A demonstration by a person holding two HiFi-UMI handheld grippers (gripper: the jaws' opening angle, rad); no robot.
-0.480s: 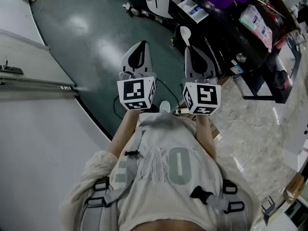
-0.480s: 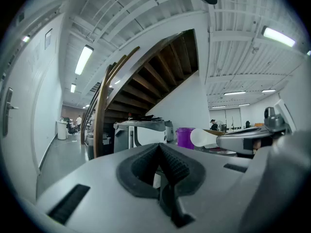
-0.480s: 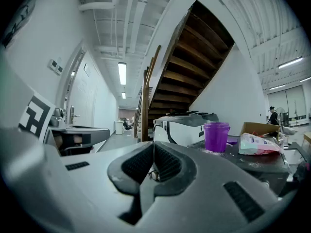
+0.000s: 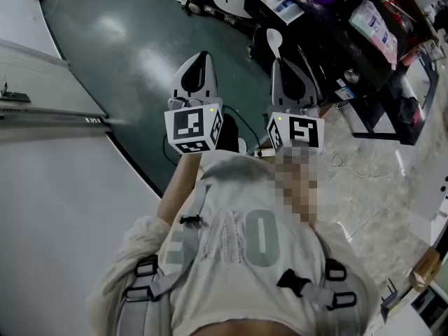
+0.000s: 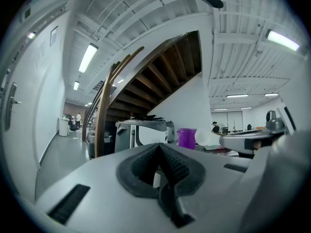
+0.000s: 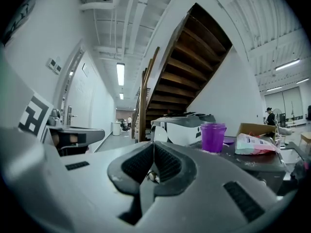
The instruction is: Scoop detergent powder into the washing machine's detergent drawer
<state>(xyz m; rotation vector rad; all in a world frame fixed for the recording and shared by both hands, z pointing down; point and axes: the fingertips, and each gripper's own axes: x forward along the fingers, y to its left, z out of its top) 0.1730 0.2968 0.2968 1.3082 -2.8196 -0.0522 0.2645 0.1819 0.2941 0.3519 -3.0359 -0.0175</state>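
The right gripper [image 6: 153,153] is squeezing its jaws shut on the handle of a white spoon [image 4: 272,40]. The spoon's bowl is sticking out past the jaw tips and pointing toward the black table [image 4: 316,42]. The left gripper [image 5: 160,155] is pressing its jaws together with nothing between them. It is hanging just beside the right one, on the side away from the black table, at about the same height. A person in a pale top with grey straps is holding both grippers out in front of the chest, just short of the black table's near edge and above a dark green floor [image 4: 133,44].

A pink-and-white bag [image 6: 255,144] is lying on the black table, its print too small to read. A purple cup [image 6: 214,137] is standing upright on the same table, near the bag and apart from it. A white-and-grey machine [image 6: 182,126] is sitting past the black table's far end. A wooden staircase [image 6: 194,57] is rising behind the table.
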